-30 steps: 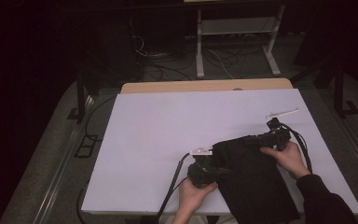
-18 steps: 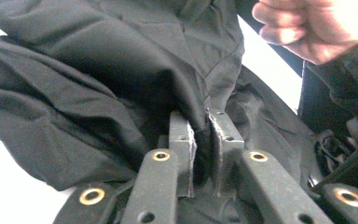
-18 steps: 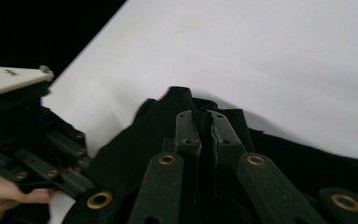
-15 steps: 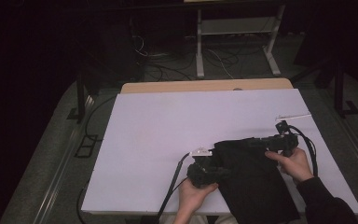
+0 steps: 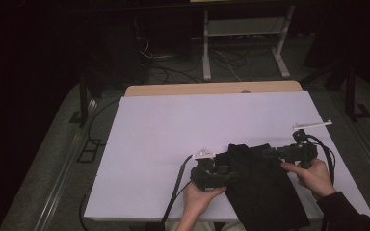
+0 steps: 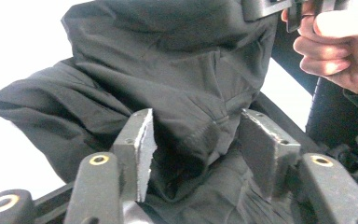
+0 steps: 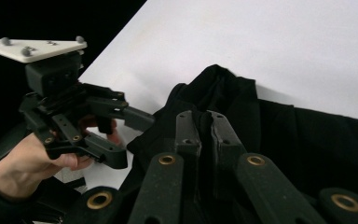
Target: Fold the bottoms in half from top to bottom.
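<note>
on the white table (image 5: 149,144), left gripper (image 6: 193,140) just opening around unlabelled black garment (image 5: 260,187); right gripper (image 7: 205,123) pinching it.

Matt black woven cloth garment (image 5: 260,187), smooth white matt table (image 5: 173,134), worn grey rubbery fingers (image 6: 142,149)

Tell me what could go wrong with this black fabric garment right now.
The left hand-held gripper has just been opening, its pads off the black fabric garment, so that fold may slump. The right hand-held gripper, shut on the cloth, alone holds it and could drag it across the white table.
</note>
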The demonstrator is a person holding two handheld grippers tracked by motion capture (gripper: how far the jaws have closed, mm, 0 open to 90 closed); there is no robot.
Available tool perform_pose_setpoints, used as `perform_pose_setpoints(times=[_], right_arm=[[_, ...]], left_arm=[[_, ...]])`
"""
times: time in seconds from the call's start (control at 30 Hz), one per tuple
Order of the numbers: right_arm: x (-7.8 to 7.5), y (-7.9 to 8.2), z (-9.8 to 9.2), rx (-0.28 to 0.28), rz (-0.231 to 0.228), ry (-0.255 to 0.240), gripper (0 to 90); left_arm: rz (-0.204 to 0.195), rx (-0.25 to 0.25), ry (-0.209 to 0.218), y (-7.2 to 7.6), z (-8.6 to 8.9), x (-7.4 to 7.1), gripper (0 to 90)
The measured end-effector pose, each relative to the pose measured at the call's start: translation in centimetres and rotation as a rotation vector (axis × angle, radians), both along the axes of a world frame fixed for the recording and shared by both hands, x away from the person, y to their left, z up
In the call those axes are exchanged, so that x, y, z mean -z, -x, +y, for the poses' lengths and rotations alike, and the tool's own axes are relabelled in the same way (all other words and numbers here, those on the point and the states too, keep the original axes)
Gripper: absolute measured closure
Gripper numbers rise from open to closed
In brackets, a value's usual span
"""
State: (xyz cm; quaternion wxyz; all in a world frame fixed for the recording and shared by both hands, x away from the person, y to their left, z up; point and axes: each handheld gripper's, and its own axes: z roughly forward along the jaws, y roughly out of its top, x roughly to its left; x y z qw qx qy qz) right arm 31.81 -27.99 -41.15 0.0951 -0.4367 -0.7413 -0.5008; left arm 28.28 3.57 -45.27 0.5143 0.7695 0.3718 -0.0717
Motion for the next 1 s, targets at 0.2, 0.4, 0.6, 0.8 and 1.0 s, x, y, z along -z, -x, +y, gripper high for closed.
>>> perform_pose_setpoints(times=[0.2, 0.4, 0.6, 0.8, 1.0], right_arm=[[-0.3, 1.1, -0.5, 0.009, -0.011, -0.007, 82.9], [-0.3, 2.3, -1.2, 0.019, -0.015, -0.03, 82.9], [0.2, 3.6, -1.8, 0.001, -0.015, -0.052, 82.9], [0.6, 4.6, -2.1, 0.005, -0.016, -0.028, 82.9], [1.0, 5.5, -2.3, -0.021, -0.003, -0.019, 82.7]], left_arm=[[0.007, 0.014, 0.009, -0.4, 0.2, -0.1, 38.0], [0.001, 0.003, 0.034, -1.0, 0.7, -0.7, 33.4], [-0.04, -0.037, 0.059, -1.5, 1.0, -1.4, 32.5], [-0.061, -0.062, 0.07, -2.1, 1.5, -1.7, 27.8], [-0.102, -0.081, 0.064, -2.4, 1.5, -1.7, 20.7]])
